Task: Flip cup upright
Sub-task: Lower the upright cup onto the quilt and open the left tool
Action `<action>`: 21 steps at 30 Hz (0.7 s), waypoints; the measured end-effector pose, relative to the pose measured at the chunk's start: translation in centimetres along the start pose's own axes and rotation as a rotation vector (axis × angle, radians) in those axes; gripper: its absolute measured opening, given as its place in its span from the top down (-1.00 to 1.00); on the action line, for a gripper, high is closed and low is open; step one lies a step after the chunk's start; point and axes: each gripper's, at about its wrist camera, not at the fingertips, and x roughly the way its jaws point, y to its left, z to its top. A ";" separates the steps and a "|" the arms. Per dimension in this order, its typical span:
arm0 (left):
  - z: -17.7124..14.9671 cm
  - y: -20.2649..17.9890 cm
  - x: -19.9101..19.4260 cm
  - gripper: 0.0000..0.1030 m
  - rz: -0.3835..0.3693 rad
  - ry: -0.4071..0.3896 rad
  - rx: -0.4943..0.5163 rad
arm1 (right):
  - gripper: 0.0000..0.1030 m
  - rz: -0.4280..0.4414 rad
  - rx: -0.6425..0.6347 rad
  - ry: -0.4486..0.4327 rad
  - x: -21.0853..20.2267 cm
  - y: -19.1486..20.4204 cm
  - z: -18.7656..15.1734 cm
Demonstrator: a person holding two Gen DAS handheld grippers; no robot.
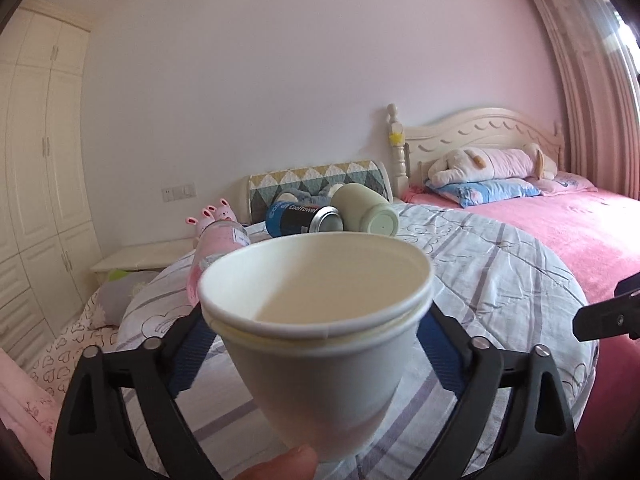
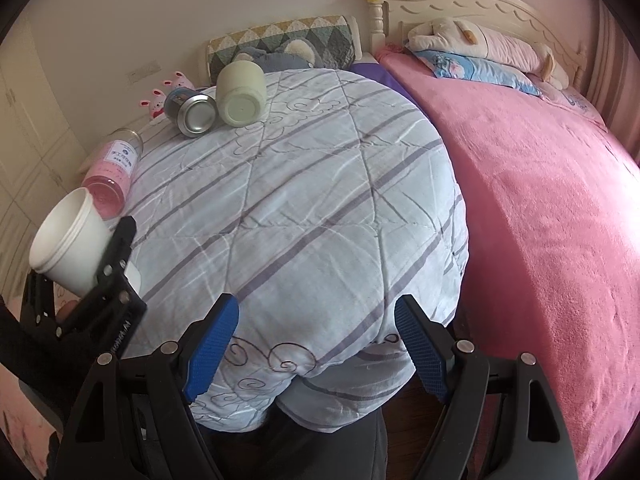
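Observation:
A white paper cup (image 1: 320,340), two nested, is held mouth-up and slightly tilted between the blue pads of my left gripper (image 1: 316,344), above the striped quilt (image 1: 500,272). The cup's inside looks empty. In the right wrist view the same cup (image 2: 70,240) shows at the far left, gripped by the left gripper (image 2: 116,264). My right gripper (image 2: 316,344) is open and empty, low over the near edge of the quilt (image 2: 304,200). Its tip shows at the right edge of the left wrist view (image 1: 608,316).
On the quilt's far side lie a pale green cup (image 2: 242,94) on its side, a blue metal can (image 2: 192,114) and a pink jar (image 2: 112,172). A pink bed (image 2: 540,200) with pillows lies to the right. A wardrobe (image 1: 40,180) stands at the left.

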 end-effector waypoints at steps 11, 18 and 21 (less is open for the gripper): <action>3.5 -0.5 -3.7 -0.99 -0.009 0.130 0.032 | -0.58 0.032 -0.023 -0.096 -4.2 1.2 0.0; 5.5 2.3 -7.6 -0.99 0.025 0.353 -0.068 | -0.58 0.053 -0.055 -0.236 -9.4 2.6 -0.9; 5.7 3.7 -9.6 -0.99 0.052 0.410 -0.088 | -0.58 0.061 -0.066 -0.276 -10.9 3.0 -1.5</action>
